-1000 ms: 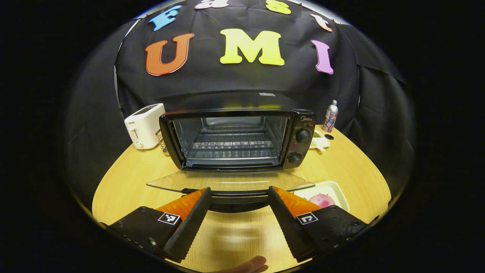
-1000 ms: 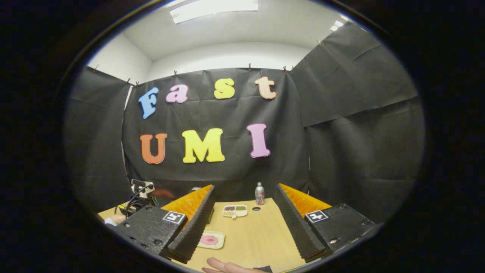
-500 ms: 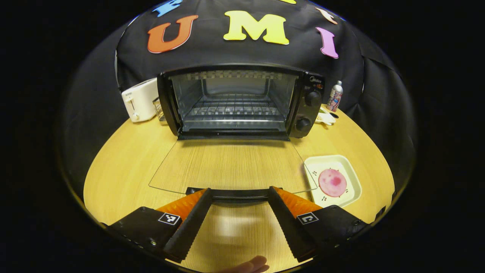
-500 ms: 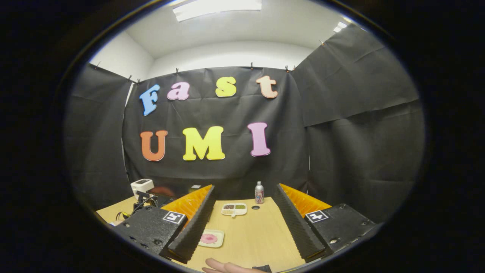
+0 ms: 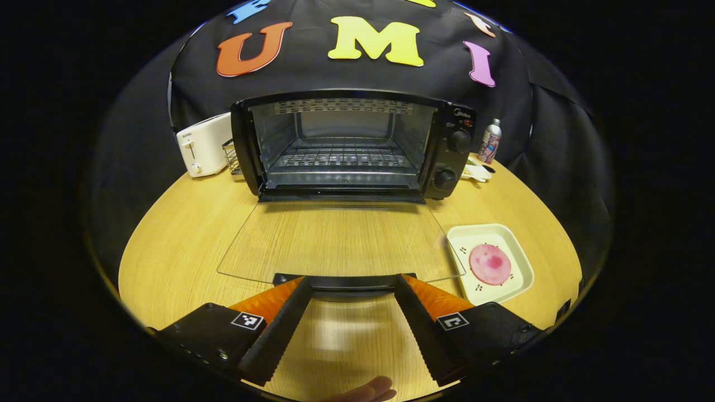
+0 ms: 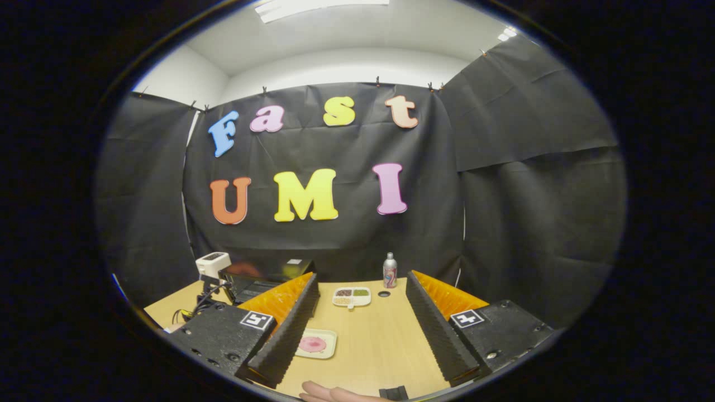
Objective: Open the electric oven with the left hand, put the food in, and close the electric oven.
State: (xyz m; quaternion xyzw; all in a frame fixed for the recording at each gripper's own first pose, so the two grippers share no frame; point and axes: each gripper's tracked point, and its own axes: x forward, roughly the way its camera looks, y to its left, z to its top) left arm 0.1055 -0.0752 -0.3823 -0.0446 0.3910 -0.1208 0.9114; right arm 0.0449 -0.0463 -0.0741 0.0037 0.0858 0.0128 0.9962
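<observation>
Table (image 5: pixel 184 234): wooden, round, carrying all items. No obstruction noted on the bare surface ahead of the door.

Electric oven (image 5: pixel 346 145): black, at the back centre of the table, cavity exposed with wire rack (image 5: pixel 341 159) inside. Glass door (image 5: pixel 341 240) folded fully down, lying flat and level over the tabletop. Opening step judged complete.

Door handle (image 5: pixel 346 281): dark bar at the near edge of the glass, sitting at the tips of the left gripper (image 5: pixel 349 287). Fingers spread wide to either side of the bar, not pressing on it; claw released.

Right gripper (image 6: pixel 362 312): raised above the table, fingers wide apart, nothing between them; released.

Tray (image 5: pixel 516 254): white, square, on the table just right of the lowered door. Food (image 5: pixel 490 264), a flat pink disc, resting in its middle, untouched.

Risks, as judged:
- Tray close to the door's right corner; sideways approach liable to knock the glass.
- Flat, thin food likely hard to pinch; possible slipping or tearing, or tray dragged along.
- Load pressed onto the open door liable to tip the oven forward.
- Left gripper parked at the handle; possible collision during the carry.
</observation>
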